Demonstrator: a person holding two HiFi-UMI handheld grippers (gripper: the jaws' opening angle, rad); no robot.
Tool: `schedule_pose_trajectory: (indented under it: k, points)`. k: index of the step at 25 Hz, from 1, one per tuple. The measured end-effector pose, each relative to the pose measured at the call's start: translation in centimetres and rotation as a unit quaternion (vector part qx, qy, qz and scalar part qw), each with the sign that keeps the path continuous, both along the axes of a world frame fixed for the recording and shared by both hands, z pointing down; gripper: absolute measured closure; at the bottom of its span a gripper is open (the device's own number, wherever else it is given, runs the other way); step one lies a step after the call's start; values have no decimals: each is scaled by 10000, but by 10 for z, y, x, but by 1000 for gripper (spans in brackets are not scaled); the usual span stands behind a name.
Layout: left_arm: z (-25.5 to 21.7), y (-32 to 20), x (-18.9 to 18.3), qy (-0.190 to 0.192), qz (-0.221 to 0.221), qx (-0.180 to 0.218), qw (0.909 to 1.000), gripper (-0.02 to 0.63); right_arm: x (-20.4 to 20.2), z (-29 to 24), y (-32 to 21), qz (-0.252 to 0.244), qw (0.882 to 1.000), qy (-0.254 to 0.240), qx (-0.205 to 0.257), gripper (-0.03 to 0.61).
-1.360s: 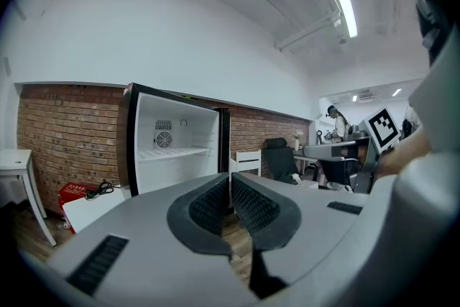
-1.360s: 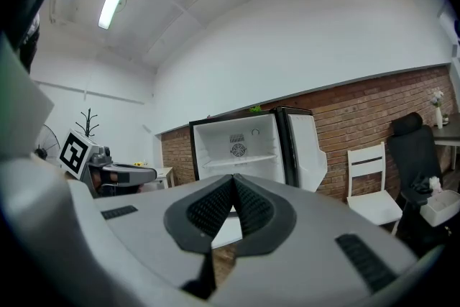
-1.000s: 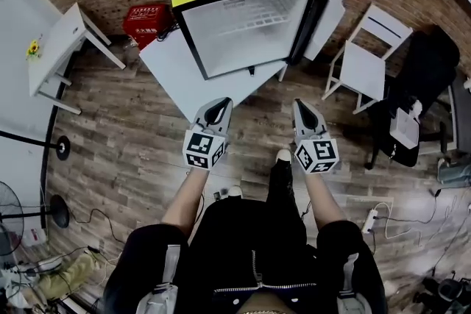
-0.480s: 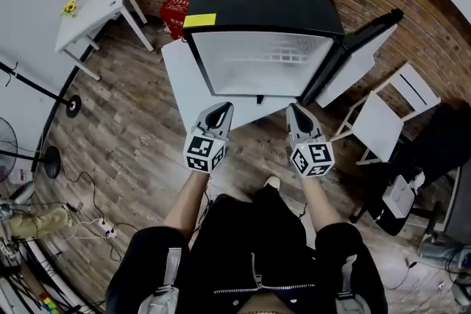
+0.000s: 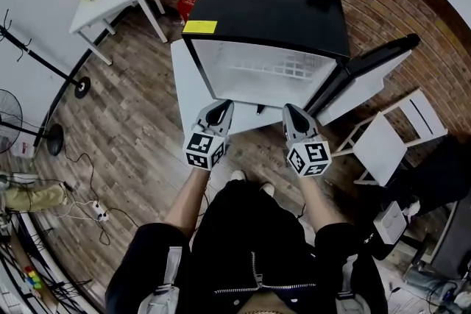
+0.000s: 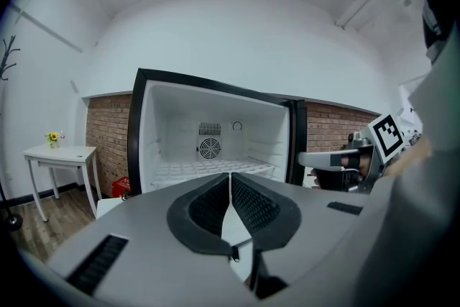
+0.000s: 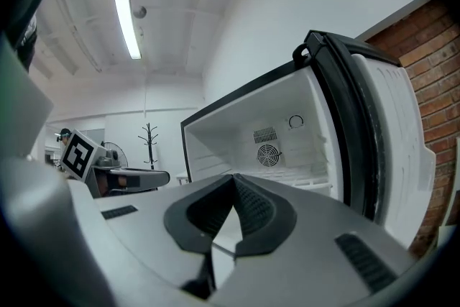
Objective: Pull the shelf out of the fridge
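Left gripper (image 5: 218,106), right gripper (image 5: 290,111): jaws pressed together, empty, short of open fridge (image 5: 265,11). Spread your jaws, clamp shelf (image 5: 271,70) front edge, pull level.

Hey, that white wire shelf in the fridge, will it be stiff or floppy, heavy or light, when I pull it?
The shelf looks like a thin wire grid, so probably stiff and light. It seems to span the fridge wall to wall, so it likely slides straight out but might jam if pulled unevenly.

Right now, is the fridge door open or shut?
Open: the door stands swung out to the right, baring the wire shelf inside.
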State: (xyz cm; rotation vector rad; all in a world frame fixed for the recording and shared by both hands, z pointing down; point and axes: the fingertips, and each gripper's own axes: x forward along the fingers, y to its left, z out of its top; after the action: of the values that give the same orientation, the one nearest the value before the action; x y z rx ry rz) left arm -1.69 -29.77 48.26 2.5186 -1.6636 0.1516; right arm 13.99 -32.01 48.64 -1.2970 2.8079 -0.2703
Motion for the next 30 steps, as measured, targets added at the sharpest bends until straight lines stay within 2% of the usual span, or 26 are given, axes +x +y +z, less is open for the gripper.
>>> schedule_pose_trajectory:
  k: [8, 13, 20, 21, 23, 24, 26, 30]
  points:
    - [4, -37, -10, 151, 106, -17, 9998, 588, -2, -3, -32, 187, 9998, 63, 30, 574]
    - [23, -53, -19, 411, -95, -305, 9986, 587, -3, 4, -38, 319, 9995, 82, -2, 574]
    - [41, -58, -17, 657, -38, -497, 9966, 586, -5, 13, -44, 381, 9991, 188, -48, 574]
    - [43, -59, -17, 759, -33, -535, 9957, 586, -5, 15, -45, 382, 9991, 193, -58, 574]
    - [46, -63, -20, 1220, -78, -660, 9903, 586, -6, 16, -46, 394, 9990, 200, -77, 574]
    - [48, -66, -23, 1503, -114, -736, 9858, 576, -6, 16, -46, 405, 9989, 201, -83, 574]
    - [51, -70, -28, 1877, -203, -827, 9785, 479, -6, 16, -47, 421, 9988, 221, -82, 574]
    - [52, -76, -31, 2149, -317, -831, 9726, 396, 0, 16, -50, 462, 9984, 304, -82, 574]
